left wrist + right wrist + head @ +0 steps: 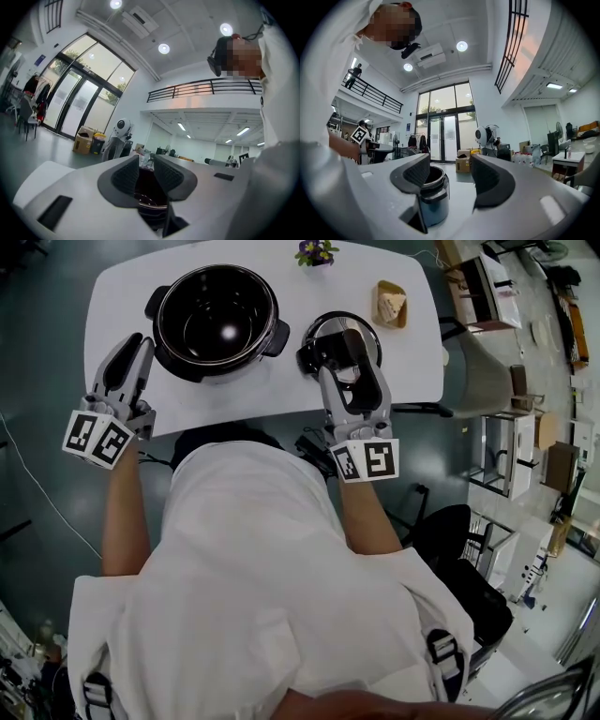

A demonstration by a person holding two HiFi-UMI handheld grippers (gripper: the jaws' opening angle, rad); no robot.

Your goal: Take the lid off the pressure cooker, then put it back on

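White shirt (281, 568), right hand-held gripper (345, 351) over lid (322, 327)

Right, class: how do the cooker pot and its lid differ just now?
The cooker pot stands open and deep; the lid is flat, off the pot, to its right. The pot is wider than the lid. The right gripper covers part of the lid; the pot is unobstructed. Both are round and dark with shiny rims.

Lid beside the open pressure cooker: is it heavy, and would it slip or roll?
The lid looks like metal with black parts, so it is probably stiff and heavy for its size. Its shiny rim may be slippery. Lying flat on the table, it should slide rather than roll.
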